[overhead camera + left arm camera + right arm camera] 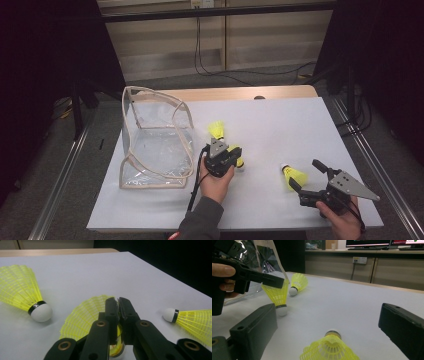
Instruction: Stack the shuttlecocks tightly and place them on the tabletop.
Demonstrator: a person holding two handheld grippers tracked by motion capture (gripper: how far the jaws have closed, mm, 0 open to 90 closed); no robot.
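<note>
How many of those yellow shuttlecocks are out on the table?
3. One is pinched by its skirt in the left hand-held gripper, one lies just beyond it beside the clear bag, one lies between the right hand-held gripper's open jaws.

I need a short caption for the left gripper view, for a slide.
Left gripper shut on a yellow shuttlecock's skirt, with two more shuttlecocks lying on the white table.

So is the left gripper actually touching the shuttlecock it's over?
Touching. In the left gripper view the left gripper has its jaws pinched shut on the skirt rim of the middle shuttlecock; the right gripper view shows the same pinch from the side.
</note>
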